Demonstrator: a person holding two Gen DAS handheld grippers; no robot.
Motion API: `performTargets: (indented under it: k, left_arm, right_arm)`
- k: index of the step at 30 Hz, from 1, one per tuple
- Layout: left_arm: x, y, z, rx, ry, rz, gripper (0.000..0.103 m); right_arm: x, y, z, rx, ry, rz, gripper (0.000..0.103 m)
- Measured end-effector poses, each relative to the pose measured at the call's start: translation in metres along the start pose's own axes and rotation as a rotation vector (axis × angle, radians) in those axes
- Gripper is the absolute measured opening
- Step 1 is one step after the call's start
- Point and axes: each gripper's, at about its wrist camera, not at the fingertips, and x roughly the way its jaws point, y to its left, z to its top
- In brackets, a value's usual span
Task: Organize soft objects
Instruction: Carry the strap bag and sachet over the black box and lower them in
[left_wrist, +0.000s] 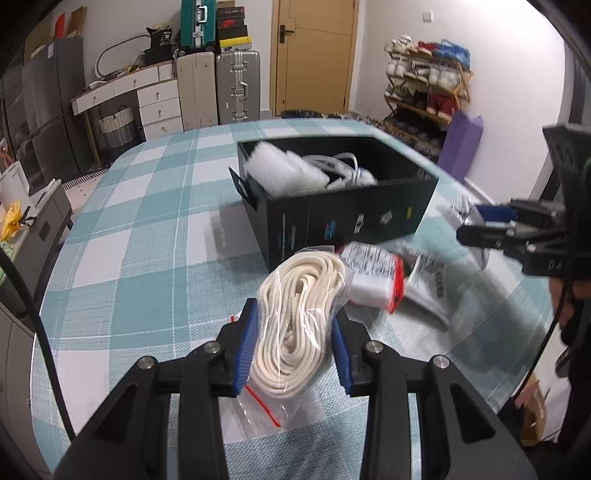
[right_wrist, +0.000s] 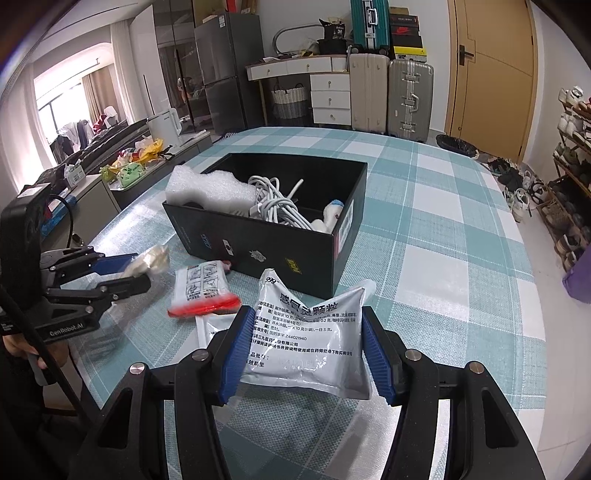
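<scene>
My left gripper (left_wrist: 293, 349) is shut on a clear zip bag of cream rope (left_wrist: 301, 314), held just above the checked tablecloth. My right gripper (right_wrist: 308, 354) is shut on a grey medicine sachet (right_wrist: 308, 332) with printed text. A black box (right_wrist: 266, 218) stands ahead on the table; it holds white foam (right_wrist: 207, 190), white cables (right_wrist: 275, 206) and a small white item. The box also shows in the left wrist view (left_wrist: 343, 218). A white packet with a red edge (right_wrist: 203, 291) lies in front of the box, with another grey sachet (right_wrist: 208, 330) beside it.
The table wears a teal and white checked cloth (right_wrist: 424, 229). Suitcases (right_wrist: 388, 94) and white drawers stand at the far wall by a wooden door. A shoe rack (left_wrist: 424, 88) is at the right. A counter with a kettle is at the left.
</scene>
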Motion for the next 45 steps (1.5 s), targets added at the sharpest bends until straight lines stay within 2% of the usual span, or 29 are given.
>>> performTargets:
  k: [10, 17, 25, 36, 45]
  left_arm:
    - [-0.023, 0.001, 0.03, -0.016, -0.106, -0.015, 0.035]
    - [-0.03, 0.002, 0.052, -0.008, -0.143, -0.015, 0.035]
    - [-0.026, 0.003, 0.078, -0.002, -0.184, 0.002, 0.035]
    - [0.002, 0.016, 0.099, -0.003, -0.165, 0.033, 0.035]
    - [0.027, 0.015, 0.103, 0.007, -0.123, 0.016, 0.036]
  right_arm:
    - [-0.016, 0.008, 0.008, 0.008, -0.097, 0.022, 0.058]
    - [-0.024, 0.012, 0.019, 0.024, -0.167, 0.049, 0.058]
    - [-0.017, 0.016, 0.04, 0.032, -0.193, 0.062, 0.058]
    - [0.001, 0.013, 0.065, 0.038, -0.193, 0.067, 0.058]
    - [0.022, 0.009, 0.077, 0.03, -0.166, 0.07, 0.058]
